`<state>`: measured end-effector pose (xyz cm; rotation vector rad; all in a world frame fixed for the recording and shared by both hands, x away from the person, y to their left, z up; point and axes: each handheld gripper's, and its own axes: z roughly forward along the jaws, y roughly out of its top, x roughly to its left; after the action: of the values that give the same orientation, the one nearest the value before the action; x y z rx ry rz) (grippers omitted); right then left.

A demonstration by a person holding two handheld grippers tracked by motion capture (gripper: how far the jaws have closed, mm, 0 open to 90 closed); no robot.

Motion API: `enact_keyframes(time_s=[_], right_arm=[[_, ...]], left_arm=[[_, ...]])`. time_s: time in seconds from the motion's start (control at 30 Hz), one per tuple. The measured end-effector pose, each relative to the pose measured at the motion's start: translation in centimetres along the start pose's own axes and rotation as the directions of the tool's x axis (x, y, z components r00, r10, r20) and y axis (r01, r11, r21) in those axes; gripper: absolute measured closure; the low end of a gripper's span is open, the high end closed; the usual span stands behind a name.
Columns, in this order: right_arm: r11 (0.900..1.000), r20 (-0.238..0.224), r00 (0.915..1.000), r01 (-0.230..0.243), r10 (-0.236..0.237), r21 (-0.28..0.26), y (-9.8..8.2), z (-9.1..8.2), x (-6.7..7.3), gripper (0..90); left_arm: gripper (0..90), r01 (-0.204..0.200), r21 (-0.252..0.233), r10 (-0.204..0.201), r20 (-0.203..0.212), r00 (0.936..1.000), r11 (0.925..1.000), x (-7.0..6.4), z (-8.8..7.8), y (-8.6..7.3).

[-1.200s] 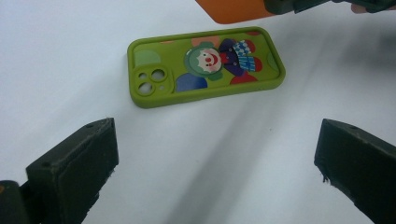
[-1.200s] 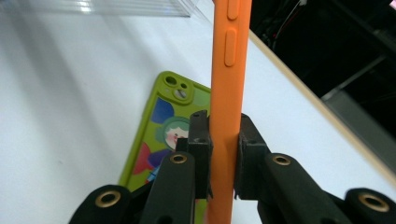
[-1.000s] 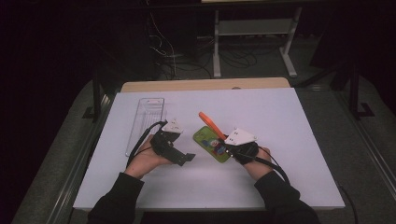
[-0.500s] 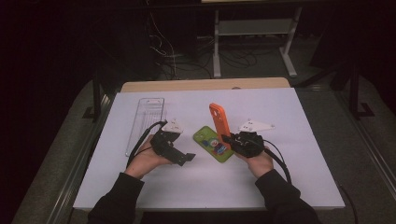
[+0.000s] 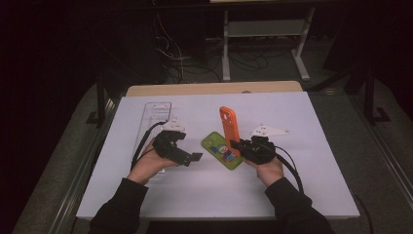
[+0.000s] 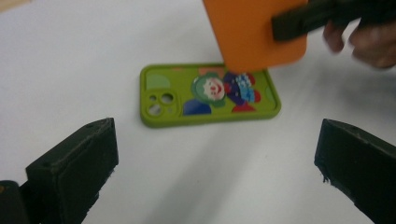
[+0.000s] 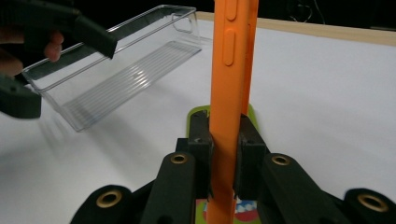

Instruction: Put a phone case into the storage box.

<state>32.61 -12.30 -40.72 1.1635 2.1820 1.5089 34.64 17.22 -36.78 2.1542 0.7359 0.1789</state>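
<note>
At the left of the white table (image 5: 302,190) lies a clear tray (image 5: 152,117), long side running away from the person, its near end under the left hand (image 5: 148,163). That hand holds the left gripper (image 5: 194,157) just off the tray's right side, low over the table; in the left gripper view its jaws stand wide apart with nothing between them, pointed toward the green case (image 6: 210,94). The green case lies flat on the table between the two grippers, camera cut-outs at one end and cartoon figures printed on it. Right of it, the right gripper (image 5: 237,144) clamps the lower part of an orange case (image 5: 229,126), which stands upright above the green case's near end; the right gripper view shows both jaws pressed against its faces. The right hand (image 5: 265,168) sits behind that gripper.
</note>
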Motion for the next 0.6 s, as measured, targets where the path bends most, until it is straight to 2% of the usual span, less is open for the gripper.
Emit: enact_keyframes(time_s=[0.07, 0.1, 0.23, 0.27, 0.37, 0.6], right_arm=[[1.0, -0.007, 1.0, 0.001, -0.001, 0.001, -0.1, 0.2, 0.4, 78.4], [1.0, -0.013, 0.9998, 0.017, -0.017, 0.003, -0.1, 0.4, 0.5, 78.4], [1.0, -0.026, 0.9994, 0.023, -0.023, 0.009, -0.1, 0.8, 1.3, 78.4], [0.999, -0.029, 0.9991, 0.032, -0.031, 0.005, -0.1, 0.9, 1.5, 78.4], [0.999, -0.037, 0.9987, 0.035, -0.034, 0.015, -0.1, 1.3, 2.3, 78.4], [0.997, -0.047, 0.996, 0.077, -0.077, 0.014, 0.0, 1.9, 3.5, 78.5]], left_arm=[[0.0, 0.003, -0.015, -0.003, 0.002, 1.0, 0.9999, 0.2, -0.2, 0.4], [0.0, 0.008, -0.028, -0.008, 0.004, 1.0, 0.9996, 0.2, -0.3, 0.6], [0.0, 0.041, -0.079, -0.04, 0.018, 0.999, 0.996, 0.6, -0.7, 1.6], [0.0, 0.037, -0.083, -0.036, 0.013, 0.9993, 0.9958, 0.7, -0.8, 1.9], [0.0, 0.053, -0.112, -0.05, 0.036, 0.9981, 0.9923, 1.1, -0.9, 2.6], [0.0, 0.058, -0.115, -0.05, 0.073, 0.9961, 0.9917, 1.2, 0.3, 4.0]])
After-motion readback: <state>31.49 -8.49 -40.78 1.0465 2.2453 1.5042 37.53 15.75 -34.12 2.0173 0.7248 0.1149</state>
